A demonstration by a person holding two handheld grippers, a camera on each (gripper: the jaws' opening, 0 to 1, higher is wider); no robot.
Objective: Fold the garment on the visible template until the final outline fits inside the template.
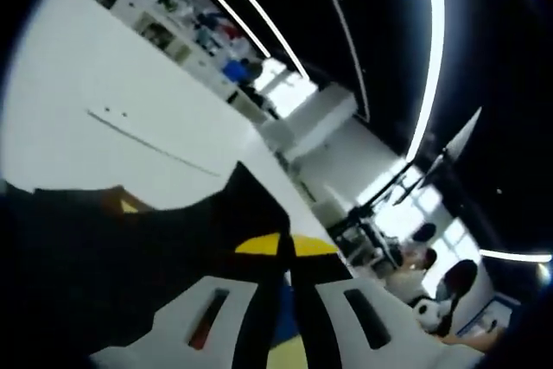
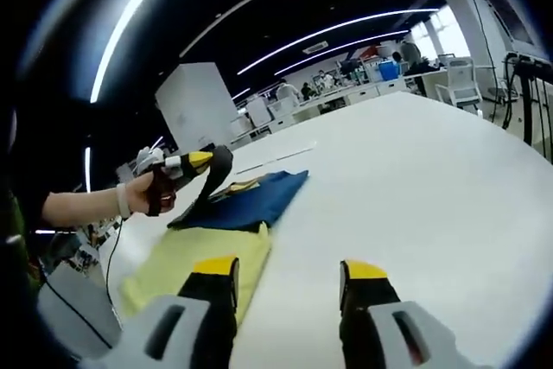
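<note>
A dark blue garment (image 2: 251,200) lies on a yellow template (image 2: 203,265) on the white table (image 2: 415,179); the template shows bare in front of it. A person's hand holds my left gripper (image 2: 200,162) at the garment's left edge, which is lifted off the table in a dark fold. In the left gripper view the jaws of my left gripper (image 1: 288,246) stand close together with the dark cloth (image 1: 130,283) pinched between them, and a bit of yellow template (image 1: 289,353) shows below. My right gripper (image 2: 290,270) hovers open over the table's near part, beside the template, holding nothing.
The table stretches wide to the right and far side. A thin seam line (image 2: 276,157) crosses it behind the garment. Cables (image 2: 108,265) hang at the left edge. Desks, shelves (image 1: 164,6), a chair (image 2: 458,84) and people stand in the background.
</note>
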